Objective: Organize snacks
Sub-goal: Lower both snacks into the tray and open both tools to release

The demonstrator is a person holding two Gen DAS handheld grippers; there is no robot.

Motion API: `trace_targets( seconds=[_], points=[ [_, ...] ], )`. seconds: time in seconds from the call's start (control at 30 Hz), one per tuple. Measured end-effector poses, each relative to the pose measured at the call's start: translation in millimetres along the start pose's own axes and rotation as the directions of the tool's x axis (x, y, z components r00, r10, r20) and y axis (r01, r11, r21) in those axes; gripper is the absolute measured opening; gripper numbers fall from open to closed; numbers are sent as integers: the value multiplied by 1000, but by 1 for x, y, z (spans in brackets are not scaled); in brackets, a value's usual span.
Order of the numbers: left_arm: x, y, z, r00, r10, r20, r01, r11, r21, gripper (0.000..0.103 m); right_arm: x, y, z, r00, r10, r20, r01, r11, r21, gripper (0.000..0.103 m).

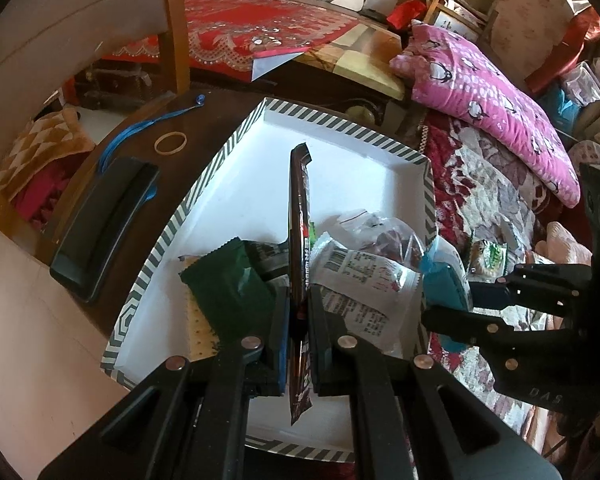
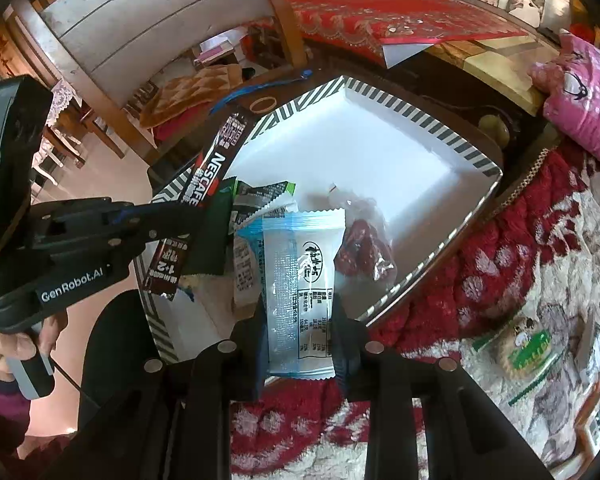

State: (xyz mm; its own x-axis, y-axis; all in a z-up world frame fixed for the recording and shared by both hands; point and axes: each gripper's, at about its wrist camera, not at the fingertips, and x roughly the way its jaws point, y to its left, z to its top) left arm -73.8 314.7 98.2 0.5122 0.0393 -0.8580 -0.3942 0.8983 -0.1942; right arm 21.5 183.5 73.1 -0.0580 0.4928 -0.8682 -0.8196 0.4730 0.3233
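Box: white tray (image 1: pixel 364 168) with a striped rim, sitting on a dark table (image 1: pixel 188 120); far half is bare.
Inside box: green packet (image 1: pixel 228 288), white packet (image 1: pixel 364 276) with a barcode, and a clear bag (image 2: pixel 364 248) of red bits, all heaped at the near end.
Left claw: left gripper (image 1: pixel 298 300) is clenched on a coffee stick (image 1: pixel 299 208), which stands on its thin edge over the heap.
Right claw: right gripper (image 2: pixel 300 320) is clamped on a blue packet (image 2: pixel 300 272) at the near rim of the box.
Left view only: the stick shows just its edge; a black flat thing (image 1: pixel 104 220) and a rubber band (image 1: pixel 170 143) lie on the table.
Right view only: the stick's front reads NESCAFE; a hand (image 2: pixel 16 344) holds the left gripper's handle.
Outside box: one green snack (image 2: pixel 526 350) lies on the red blanket (image 2: pixel 500 240); it may be biscuits, it is too blurry to tell.
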Motion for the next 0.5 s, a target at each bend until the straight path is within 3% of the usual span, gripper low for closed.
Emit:
trace_targets(
  seconds=[0.5],
  points=[
    [15, 13, 0, 1000, 9, -25, -10, 1000, -27, 8, 26, -3, 27, 999, -22, -39, 21, 1000, -11, 29]
  ],
)
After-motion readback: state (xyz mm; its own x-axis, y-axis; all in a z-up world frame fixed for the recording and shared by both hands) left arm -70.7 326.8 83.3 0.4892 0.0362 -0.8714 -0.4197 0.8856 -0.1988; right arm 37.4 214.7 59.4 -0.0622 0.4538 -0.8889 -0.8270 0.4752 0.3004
